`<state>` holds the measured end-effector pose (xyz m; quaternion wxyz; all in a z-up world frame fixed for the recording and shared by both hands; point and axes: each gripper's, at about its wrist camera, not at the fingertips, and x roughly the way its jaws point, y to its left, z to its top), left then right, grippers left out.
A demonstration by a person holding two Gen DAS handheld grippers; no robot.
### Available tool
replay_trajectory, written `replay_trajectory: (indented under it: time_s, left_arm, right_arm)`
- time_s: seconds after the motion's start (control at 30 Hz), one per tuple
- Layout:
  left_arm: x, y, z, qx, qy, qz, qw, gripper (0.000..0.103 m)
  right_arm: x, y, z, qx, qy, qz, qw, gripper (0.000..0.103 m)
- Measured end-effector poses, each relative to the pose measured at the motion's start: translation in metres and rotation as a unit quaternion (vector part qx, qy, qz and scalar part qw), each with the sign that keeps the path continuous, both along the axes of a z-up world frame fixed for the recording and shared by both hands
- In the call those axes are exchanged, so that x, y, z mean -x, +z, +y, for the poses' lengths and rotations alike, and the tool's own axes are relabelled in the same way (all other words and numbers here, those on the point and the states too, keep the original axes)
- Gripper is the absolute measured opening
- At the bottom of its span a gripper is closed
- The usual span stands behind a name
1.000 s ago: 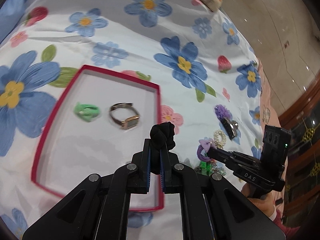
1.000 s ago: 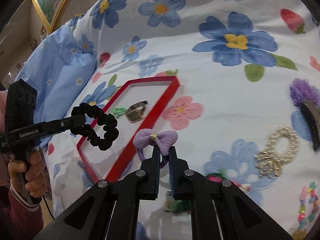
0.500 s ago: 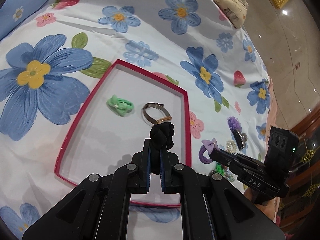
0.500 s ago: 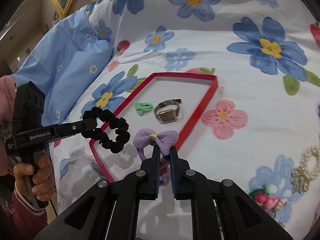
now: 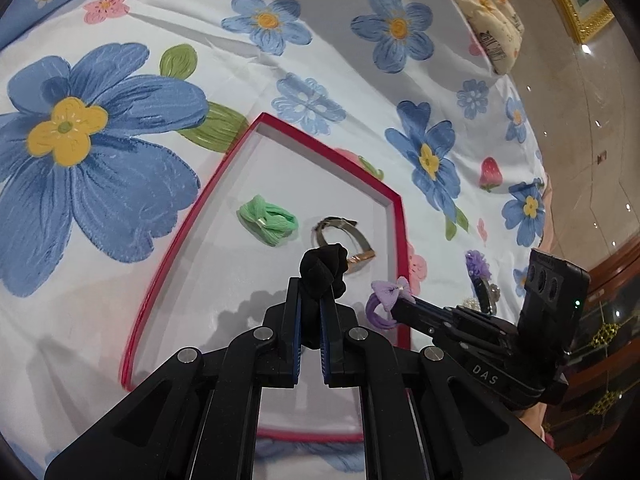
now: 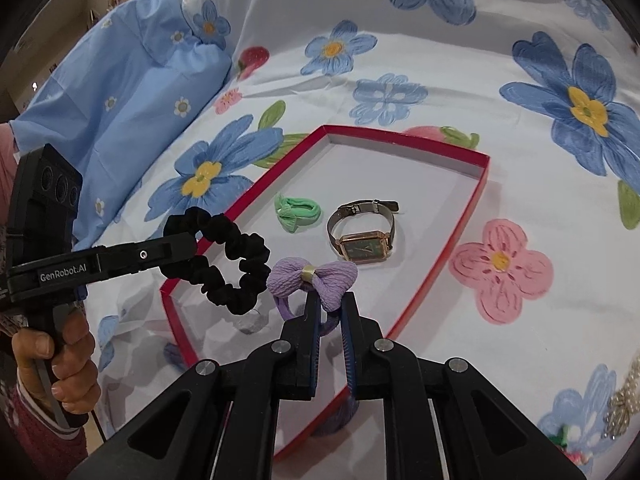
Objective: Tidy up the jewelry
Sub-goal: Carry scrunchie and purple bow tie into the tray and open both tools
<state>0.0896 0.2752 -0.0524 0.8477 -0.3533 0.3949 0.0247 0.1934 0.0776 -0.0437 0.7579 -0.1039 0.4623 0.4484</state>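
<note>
A red-rimmed shallow box (image 5: 394,196) (image 6: 478,184) lies on the flowered sheet. Inside it lie a green hair tie (image 5: 267,219) (image 6: 297,210) and a gold wristwatch (image 6: 363,235) (image 5: 340,229). My left gripper (image 5: 310,294) is shut on a black scrunchie (image 5: 324,266) (image 6: 224,260) and holds it above the box's near part. My right gripper (image 6: 330,300) is shut on a purple bow hair tie (image 6: 312,276) (image 5: 386,294) and hovers over the box's near right edge.
A purple hair clip (image 5: 478,270) and a pearl piece (image 5: 474,302) lie on the sheet right of the box; pearl jewelry also shows in the right wrist view (image 6: 624,400). A blue pillow (image 6: 120,92) lies to the left. A patterned cushion (image 5: 484,12) lies at the bed's far edge.
Both grippers have moved over the box with their hair ties still held. The box, watch and green tie have not moved.
</note>
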Motion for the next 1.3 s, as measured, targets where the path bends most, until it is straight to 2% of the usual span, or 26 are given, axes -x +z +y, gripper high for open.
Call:
replay_trajectory:
  time_s: [0.23, 0.53, 0.63, 0.77, 0.83, 0.97, 1.13, 1.23, 1.3]
  left_arm:
    - [-0.019, -0.025, 0.01, 0.001, 0.007, 0.028, 0.9996, 0.006]
    - [-0.029, -0.038, 0.01, -0.029, 0.007, 0.061, 0.9977, 0.009]
    - [-0.03, -0.037, 0.008, -0.04, 0.007, 0.066, 0.997, 0.019]
    - [-0.031, -0.037, 0.008, -0.052, 0.011, 0.077, 0.9956, 0.036]
    - [-0.031, -0.036, 0.008, -0.055, 0.012, 0.081, 0.9951, 0.037]
    - [-0.025, -0.03, 0.008, -0.058, 0.021, 0.08, 0.9948, 0.049]
    - [-0.011, -0.015, 0.0, -0.066, 0.023, 0.067, 0.9953, 0.053]
    - [-0.001, -0.005, -0.008, -0.067, 0.025, 0.056, 0.9959, 0.053]
    - [0.004, 0.001, -0.014, -0.067, 0.023, 0.05, 0.9962, 0.053]
  right_arm:
    - [-0.01, -0.019, 0.02, 0.058, 0.003, -0.012, 0.998, 0.012]
    - [-0.015, -0.024, 0.027, 0.074, 0.008, -0.019, 0.997, 0.015]
    - [-0.014, -0.024, 0.026, 0.075, 0.011, -0.018, 0.997, 0.021]
    - [-0.013, -0.023, 0.026, 0.07, 0.012, -0.016, 0.997, 0.022]
    - [-0.012, -0.02, 0.024, 0.067, 0.01, -0.017, 0.998, 0.023]
    - [-0.009, -0.012, 0.02, 0.056, 0.01, -0.019, 0.998, 0.025]
    - [-0.002, 0.002, 0.003, 0.025, 0.003, -0.015, 1.0, 0.026]
    - [0.004, 0.01, -0.013, 0.006, -0.008, -0.014, 1.0, 0.032]
    - [0.006, 0.013, -0.023, -0.002, -0.017, -0.012, 1.0, 0.033]
